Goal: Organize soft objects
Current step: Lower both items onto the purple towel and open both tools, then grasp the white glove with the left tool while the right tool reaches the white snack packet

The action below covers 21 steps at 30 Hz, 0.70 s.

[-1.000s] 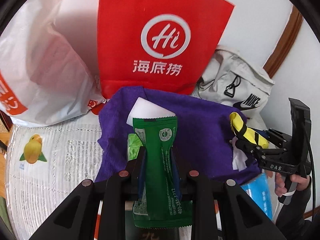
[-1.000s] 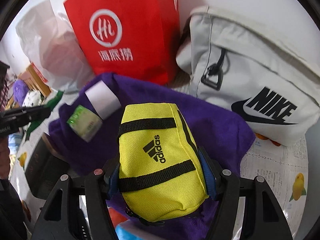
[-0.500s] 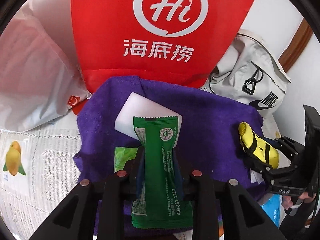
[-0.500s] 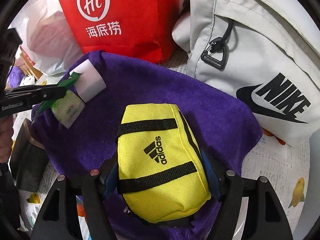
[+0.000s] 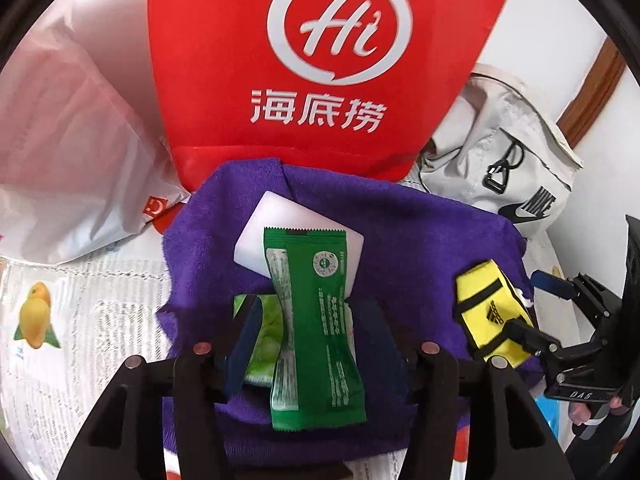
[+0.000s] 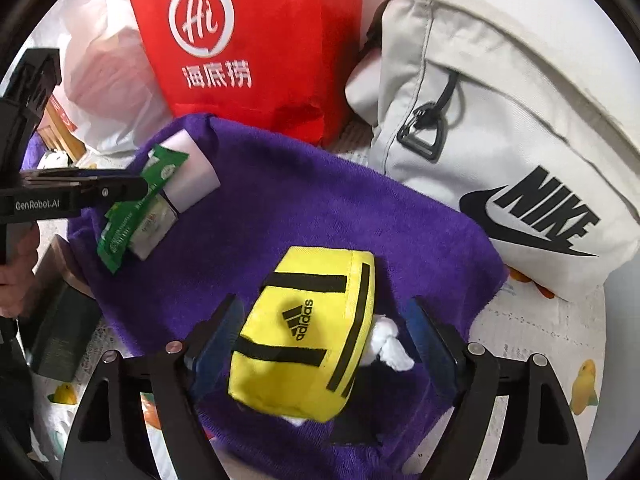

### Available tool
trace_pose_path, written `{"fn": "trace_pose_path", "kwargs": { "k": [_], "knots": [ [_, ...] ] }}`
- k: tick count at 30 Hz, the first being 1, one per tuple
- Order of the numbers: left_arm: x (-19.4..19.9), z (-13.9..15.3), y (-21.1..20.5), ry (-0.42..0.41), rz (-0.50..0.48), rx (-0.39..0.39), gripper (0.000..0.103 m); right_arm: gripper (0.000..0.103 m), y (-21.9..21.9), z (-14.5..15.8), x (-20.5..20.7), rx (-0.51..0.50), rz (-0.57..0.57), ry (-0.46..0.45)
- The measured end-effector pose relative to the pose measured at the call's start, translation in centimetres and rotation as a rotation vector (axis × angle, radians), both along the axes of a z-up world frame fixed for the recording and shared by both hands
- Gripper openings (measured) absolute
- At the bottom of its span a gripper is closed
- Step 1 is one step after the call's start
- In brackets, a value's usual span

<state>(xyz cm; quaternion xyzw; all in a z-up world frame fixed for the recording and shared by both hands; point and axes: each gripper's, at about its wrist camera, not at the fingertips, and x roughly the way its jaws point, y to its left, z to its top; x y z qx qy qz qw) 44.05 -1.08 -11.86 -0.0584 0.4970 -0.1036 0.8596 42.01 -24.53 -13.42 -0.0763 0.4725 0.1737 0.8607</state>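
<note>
**Both grippers let go over the purple towel**

Where the fingers were clamped half a second ago, both pairs now stand apart. The left gripper [image 5: 308, 332] has released the green sachet [image 5: 316, 320], which lies loose between its fingers on the purple towel [image 5: 420, 240], overlapping the white block [image 5: 276, 232]. The right gripper [image 6: 324, 340] has freed the yellow Adidas pouch [image 6: 308, 336], now tilted on the towel beside a white scrap [image 6: 390, 344], near the grey Nike bag [image 6: 520, 120].

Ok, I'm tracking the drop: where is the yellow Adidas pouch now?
In the right wrist view, the yellow Adidas pouch lies on the purple towel, between the open right gripper, beside a white cloth scrap.
</note>
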Motion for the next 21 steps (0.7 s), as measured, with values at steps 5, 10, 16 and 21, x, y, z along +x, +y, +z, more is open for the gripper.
{"fn": "trace_pose_path", "kwargs": {
  "k": [5,10,16,21],
  "knots": [
    [-2.7,1.8,0.0,-0.041,-0.008,0.045,0.054,0.083,-0.7,2.0,-2.4,0.036,-0.02,-0.032],
    [-6.7,4.0,-0.3,-0.079,-0.017,0.082,0.056,0.083,-1.6,4.3,-6.1,0.094,-0.043,-0.066],
    [-12.8,6.1,-0.7,-0.111,-0.05,0.057,0.069,0.083,-1.9,7.0,-12.4,0.162,-0.069,-0.112],
    [-18.1,6.7,-1.3,-0.107,-0.086,0.007,0.071,0.083,-1.4,7.9,-17.5,0.179,-0.073,-0.128]
  ]
}}
